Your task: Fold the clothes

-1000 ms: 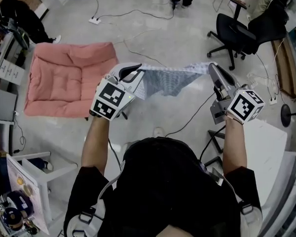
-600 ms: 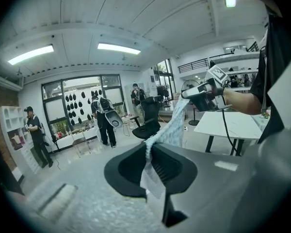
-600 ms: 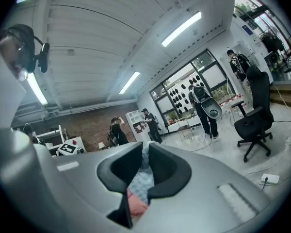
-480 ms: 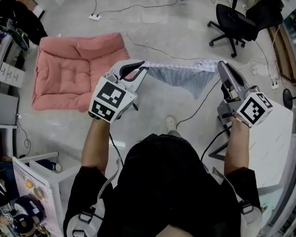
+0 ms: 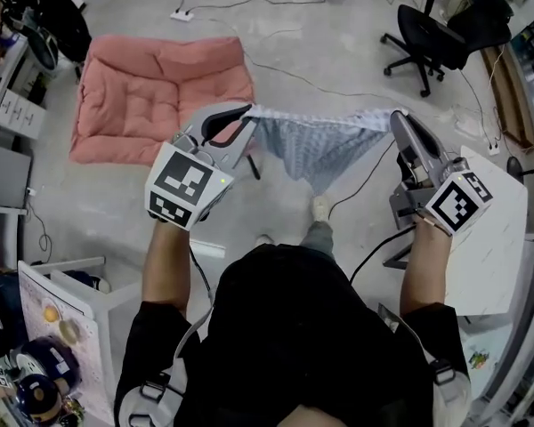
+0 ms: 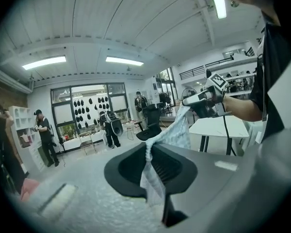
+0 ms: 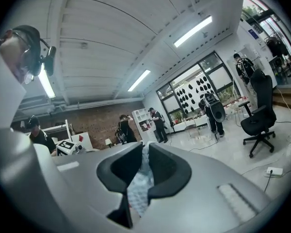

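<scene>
I've got the pale blue-and-white patterned cloth garment (image 5: 316, 145) up in the air, on no surface, strung btwn both tools in front of me above the grey floor (image 5: 338, 60). The left gripper (image 5: 249, 114) is pinched nearly closed on one top corner. Its own view shows a bunched rope of fabric running through the dark pads and off toward the other hand. The right gripper (image 5: 399, 118) is likewise clamped narrow on the opposite corner, w/ cloth wadded btwn its pads.

So the garment's long axis is the taut top edge, running straight from one tool to the other, and the rest sags to a point below the middle. Neither hand is nearer, as each sits at one end of that edge.

My read: no fold made yet, and next I prob need somewhere flat. The pink quilted cushion (image 5: 160, 92) lies on the floor beyond and left of the left gripper. The white table (image 5: 494, 238) stands at my right, its corner close by the right gripper in the head view. Risk: the hanging point drags or twists as I lower.
</scene>
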